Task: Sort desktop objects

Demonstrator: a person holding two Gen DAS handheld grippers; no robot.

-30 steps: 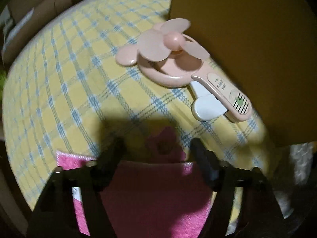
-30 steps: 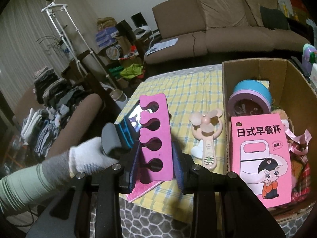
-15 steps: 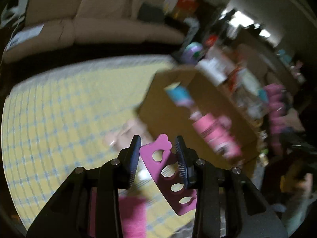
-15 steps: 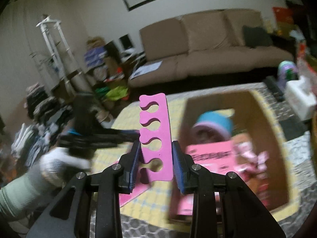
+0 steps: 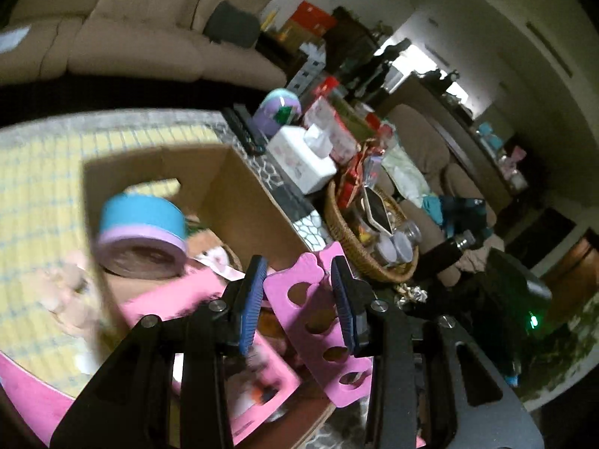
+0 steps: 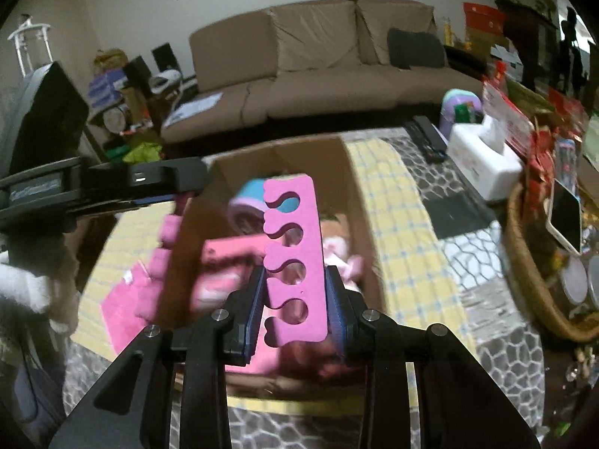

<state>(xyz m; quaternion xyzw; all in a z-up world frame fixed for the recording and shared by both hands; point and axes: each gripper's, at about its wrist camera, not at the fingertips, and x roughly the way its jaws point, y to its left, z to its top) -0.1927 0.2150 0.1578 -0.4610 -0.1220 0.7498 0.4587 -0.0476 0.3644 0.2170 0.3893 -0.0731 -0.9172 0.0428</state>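
Observation:
My left gripper is shut on a pink foam toe separator and holds it tilted over the near corner of the open cardboard box. My right gripper is shut on a second pink toe separator, upright above the same box. The left gripper body shows at the left of the right wrist view with its separator hanging blurred beside the box wall. Inside the box lie a blue and purple round tin and a pink booklet.
A yellow checked cloth covers the table. A pink towel lies left of the box. A white tissue box, a black remote and a wicker basket with a phone stand to the right. A pink fan lies blurred outside the box.
My left gripper closed on the second toe separator, lifted it off the towel and swung right over the box. My right gripper carried its separator right, above the box.

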